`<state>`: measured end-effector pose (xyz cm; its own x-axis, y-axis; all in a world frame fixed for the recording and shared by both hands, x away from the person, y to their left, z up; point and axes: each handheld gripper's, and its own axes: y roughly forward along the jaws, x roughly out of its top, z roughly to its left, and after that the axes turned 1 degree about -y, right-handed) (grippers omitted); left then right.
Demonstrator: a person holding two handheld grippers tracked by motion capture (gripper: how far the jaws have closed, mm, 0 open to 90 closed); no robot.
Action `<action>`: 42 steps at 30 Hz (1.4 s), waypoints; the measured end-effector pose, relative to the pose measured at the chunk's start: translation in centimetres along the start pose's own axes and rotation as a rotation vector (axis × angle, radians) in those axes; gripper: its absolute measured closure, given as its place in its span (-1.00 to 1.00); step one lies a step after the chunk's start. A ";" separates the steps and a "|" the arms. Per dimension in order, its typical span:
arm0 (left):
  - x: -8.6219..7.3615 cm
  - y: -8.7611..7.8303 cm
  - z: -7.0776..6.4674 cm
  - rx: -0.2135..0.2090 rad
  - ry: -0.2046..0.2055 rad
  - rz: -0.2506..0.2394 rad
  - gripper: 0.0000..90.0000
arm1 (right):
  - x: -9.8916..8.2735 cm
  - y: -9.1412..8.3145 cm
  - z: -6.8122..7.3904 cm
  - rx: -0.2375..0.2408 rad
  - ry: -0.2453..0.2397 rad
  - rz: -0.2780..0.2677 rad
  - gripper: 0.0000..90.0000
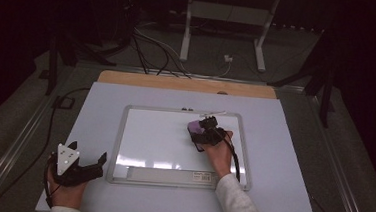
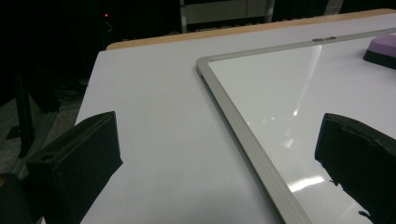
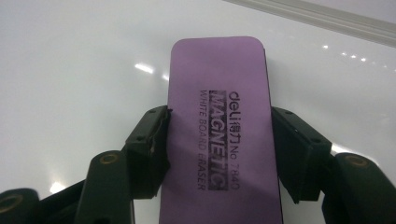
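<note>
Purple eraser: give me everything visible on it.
The eraser is a flat rounded rectangle with a purple top printed "deli MAGNETIC WHITE BOARD ERASER No 7840" and a dark underside layer. It lies flat on the whiteboard, toward its far right part. The right hand-held gripper clamps its two long sides.

I logged a purple eraser (image 3: 219, 130) with black lettering, a glossy white whiteboard (image 1: 159, 134) in a silver-grey frame, a pale lavender-white tabletop (image 1: 100, 110) and black gripper jaws.
</note>
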<state>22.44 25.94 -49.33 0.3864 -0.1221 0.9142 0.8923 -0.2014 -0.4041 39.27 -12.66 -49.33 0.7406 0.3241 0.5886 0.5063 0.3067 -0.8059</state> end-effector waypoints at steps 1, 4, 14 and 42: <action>0.0 0.0 0.0 0.000 -0.001 -0.001 -0.98 | 0.0 0.0 0.0 -0.001 -0.006 0.003 -0.08; 0.0 0.0 0.0 -0.001 0.001 0.001 -0.98 | 0.0 -0.1 0.0 0.005 -0.013 0.011 -0.09; 0.0 0.0 0.0 -0.001 -0.001 -0.001 -0.98 | -0.2 -0.1 -0.2 0.022 -0.006 0.011 -0.10; 0.0 0.1 -0.1 -0.004 0.004 0.001 -0.98 | -1.1 -1.7 1.4 -0.043 -0.203 -0.063 -0.29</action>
<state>22.50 25.87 -49.32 0.3863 -0.1264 0.9137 0.8910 -0.2052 -0.4051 36.95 -12.27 -48.50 0.6050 0.4804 0.6350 0.5705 0.2948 -0.7666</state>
